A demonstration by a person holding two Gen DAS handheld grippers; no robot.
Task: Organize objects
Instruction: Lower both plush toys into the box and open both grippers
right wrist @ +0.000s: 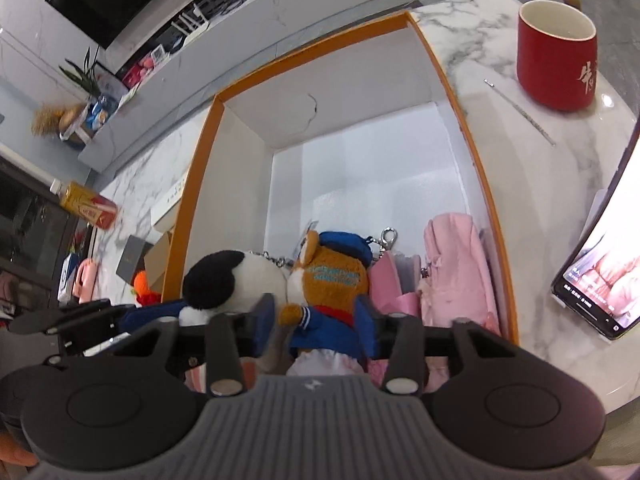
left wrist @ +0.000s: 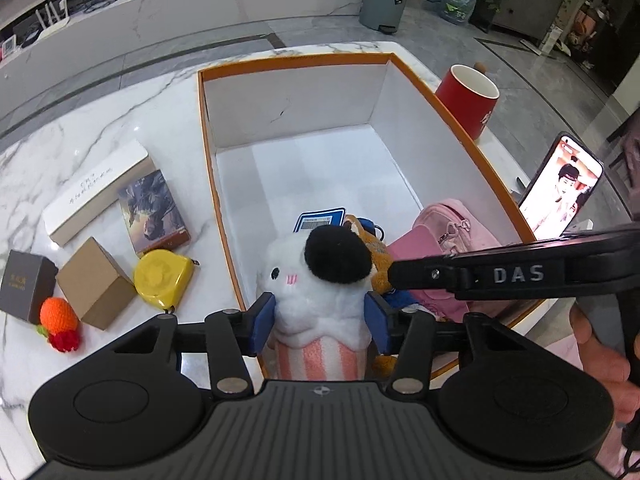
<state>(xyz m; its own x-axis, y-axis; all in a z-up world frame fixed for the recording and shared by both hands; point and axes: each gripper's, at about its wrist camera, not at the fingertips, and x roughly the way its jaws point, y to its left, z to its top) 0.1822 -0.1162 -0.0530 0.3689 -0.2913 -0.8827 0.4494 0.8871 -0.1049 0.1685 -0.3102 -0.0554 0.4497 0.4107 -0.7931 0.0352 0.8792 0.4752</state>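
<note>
My left gripper (left wrist: 320,320) is shut on a white plush toy (left wrist: 316,304) with a black ear and a pink striped base, held at the near end of the orange-rimmed white box (left wrist: 296,62). My right gripper (right wrist: 316,322) is shut on a brown plush in a blue sailor suit (right wrist: 328,292), also inside the box (right wrist: 444,76). The white plush (right wrist: 232,280) sits just left of it. A pink bag (left wrist: 448,228) lies in the box's near right corner and shows in the right wrist view (right wrist: 456,264). The right gripper's arm (left wrist: 512,276) crosses the left wrist view.
On the marble table left of the box lie a yellow tape measure (left wrist: 162,276), a brown carton (left wrist: 94,282), a dark box (left wrist: 24,286), a crochet fruit (left wrist: 58,322), a book (left wrist: 154,212) and a white flat box (left wrist: 98,190). A red mug (right wrist: 556,54) and a lit phone (right wrist: 600,272) stand right.
</note>
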